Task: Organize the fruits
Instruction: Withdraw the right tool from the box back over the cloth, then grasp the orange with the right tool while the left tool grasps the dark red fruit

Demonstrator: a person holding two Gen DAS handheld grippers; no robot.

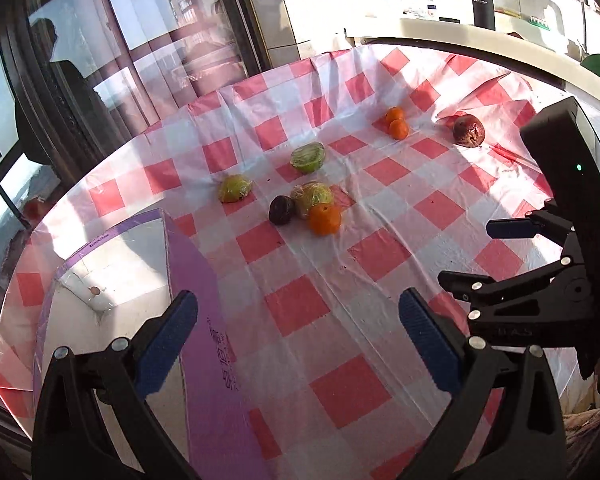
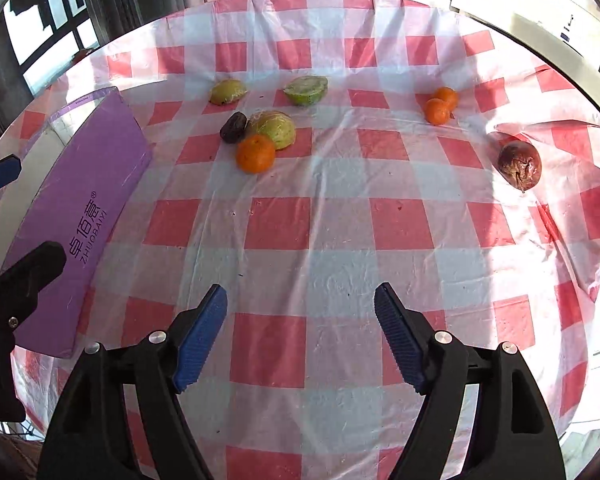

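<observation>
Left gripper (image 1: 298, 316) jaws apart and empty above checked tablecloth (image 2: 340, 264), right gripper (image 2: 300, 320) likewise, fruits scattered across far side, orange (image 2: 255, 153) touching wrapped green fruit (image 2: 274, 128), purple box (image 2: 80, 208) at left edge.

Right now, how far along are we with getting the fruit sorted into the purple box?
Nothing looks done: the visible part of the purple box holds no fruit. Nothing is in hand either; the left gripper and right gripper are both open. Left to do: the orange, the wrapped green fruits, the two small oranges and the dark red fruit all lie on the tablecloth.
</observation>
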